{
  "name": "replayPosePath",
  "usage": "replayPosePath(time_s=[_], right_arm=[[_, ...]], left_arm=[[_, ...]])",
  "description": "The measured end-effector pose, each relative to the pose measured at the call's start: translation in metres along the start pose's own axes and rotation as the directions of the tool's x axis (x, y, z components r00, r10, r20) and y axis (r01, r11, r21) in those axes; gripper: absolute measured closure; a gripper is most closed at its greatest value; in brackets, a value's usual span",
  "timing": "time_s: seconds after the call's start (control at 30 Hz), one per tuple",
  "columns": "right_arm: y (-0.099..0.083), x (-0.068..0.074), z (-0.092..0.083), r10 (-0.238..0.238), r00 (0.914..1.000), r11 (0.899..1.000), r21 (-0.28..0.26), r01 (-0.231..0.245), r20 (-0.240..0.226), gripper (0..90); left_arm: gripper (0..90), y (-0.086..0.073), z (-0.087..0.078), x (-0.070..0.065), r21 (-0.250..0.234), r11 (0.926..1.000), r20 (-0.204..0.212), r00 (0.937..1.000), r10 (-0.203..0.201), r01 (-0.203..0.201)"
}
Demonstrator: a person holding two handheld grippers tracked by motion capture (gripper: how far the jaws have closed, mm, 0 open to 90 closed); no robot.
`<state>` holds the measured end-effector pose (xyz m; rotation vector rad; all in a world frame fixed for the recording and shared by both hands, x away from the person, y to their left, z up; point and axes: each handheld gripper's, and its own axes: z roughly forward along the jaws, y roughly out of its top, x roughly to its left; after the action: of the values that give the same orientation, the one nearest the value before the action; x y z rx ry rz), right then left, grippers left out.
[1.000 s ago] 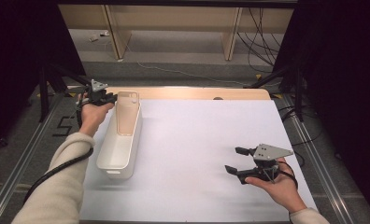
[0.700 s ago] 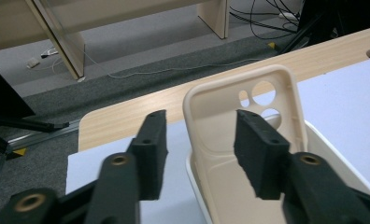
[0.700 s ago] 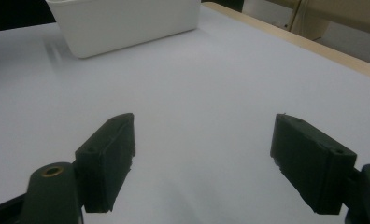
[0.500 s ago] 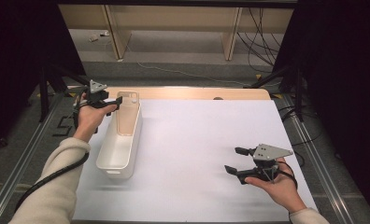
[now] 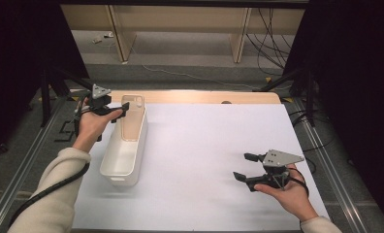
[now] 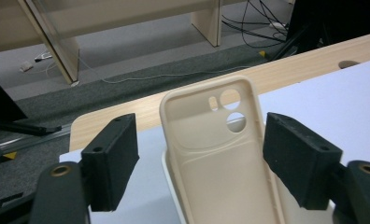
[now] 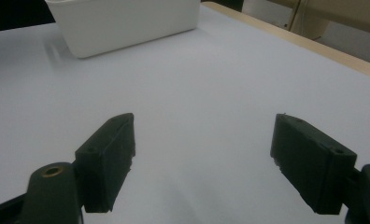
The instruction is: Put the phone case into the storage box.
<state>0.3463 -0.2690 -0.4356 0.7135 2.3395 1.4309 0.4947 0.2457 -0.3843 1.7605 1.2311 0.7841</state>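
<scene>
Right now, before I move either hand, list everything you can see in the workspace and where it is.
phone case: 1, beige, leaning upright in the far end of the bin, camera cutouts at the top
bin: 1, white, long and narrow, on the left side of the sheet
sheet: 1, white, covering most of the table
table: 1, light wood, its edge shows past the far side of the sheet
shelving: light wood, on the floor beyond the table
cables: several, dark, on the floor at the far right
left gripper: 1, black, at the case's top, fingers have just been opening, case between them untouched
right gripper: 1, black, open over bare sheet at the near right
</scene>
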Motion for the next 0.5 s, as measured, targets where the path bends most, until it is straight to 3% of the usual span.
replayPosePath(time_s=[0.23, 0.5], right_arm=[[0.0, 0.0, 0.0, -0.001, 1.0, 1.0, -0.002, 0.001, 0.0, 23.2], [0.001, 0.0, -0.001, -0.003, 1.0, 1.0, -0.003, 0.003, 0.0, 23.2]], left_arm=[[21.7, 0.0, -0.008, -0.008, -0.021, 0.9998, 0.047, 0.9989, 0.007, -0.006], [19.2, -0.001, -0.016, -0.016, -0.036, 0.9992, 0.061, 0.998, 0.02, -0.017]])
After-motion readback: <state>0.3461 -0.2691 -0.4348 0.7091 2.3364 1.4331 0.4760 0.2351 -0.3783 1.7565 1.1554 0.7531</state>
